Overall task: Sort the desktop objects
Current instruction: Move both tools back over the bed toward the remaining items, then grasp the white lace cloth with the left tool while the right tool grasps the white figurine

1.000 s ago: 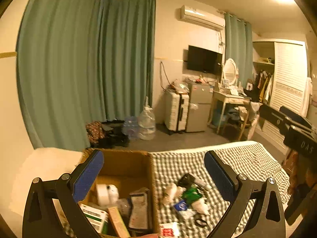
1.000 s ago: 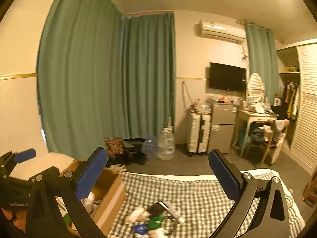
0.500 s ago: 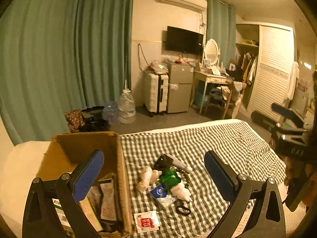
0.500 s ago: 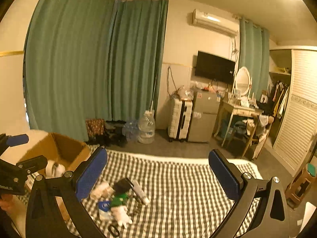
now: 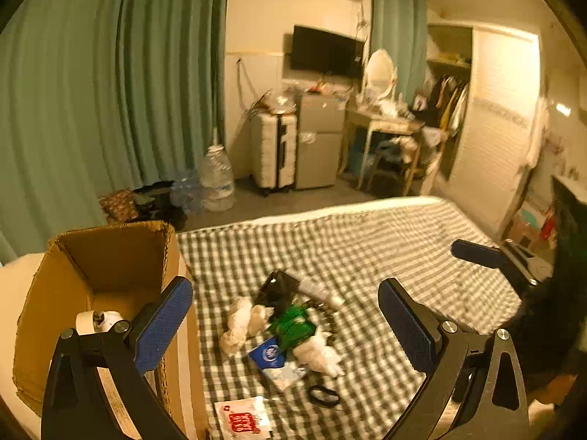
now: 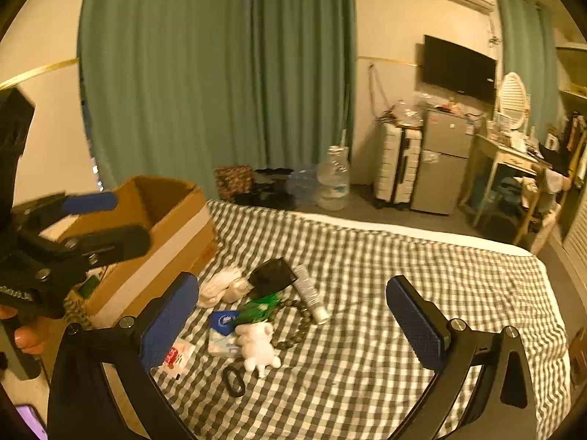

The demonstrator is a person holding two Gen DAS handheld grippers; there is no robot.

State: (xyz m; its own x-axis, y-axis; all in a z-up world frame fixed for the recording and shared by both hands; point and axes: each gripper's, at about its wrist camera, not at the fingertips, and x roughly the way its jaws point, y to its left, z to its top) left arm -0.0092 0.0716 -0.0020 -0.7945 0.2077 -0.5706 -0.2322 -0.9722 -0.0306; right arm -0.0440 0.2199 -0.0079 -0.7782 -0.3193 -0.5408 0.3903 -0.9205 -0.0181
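Both cameras now look down on the checked bedspread (image 6: 385,293) rather than across the room as a second ago, which suggests both tools have been brought down toward the clutter for a pick. The left gripper (image 5: 286,322) stands wide open and empty, beside the cardboard box (image 5: 110,253); the right gripper (image 6: 293,315) is likewise wide open with nothing between its pads. The items to sort lie in one heap on the bed just beside the box: a black pouch (image 6: 273,275), a silver tube (image 6: 310,293), white crumpled tissue (image 6: 220,286), a green packet (image 6: 258,308), a blue-and-white packet (image 6: 222,321), a white plush toy (image 6: 256,344), a string of beads (image 6: 297,330), a black hair tie (image 6: 234,381) and a red-printed sachet (image 5: 242,420). The box already holds a roll of tape (image 5: 97,321). Open bed lies to the right of the heap; the box wall crowds its left side.
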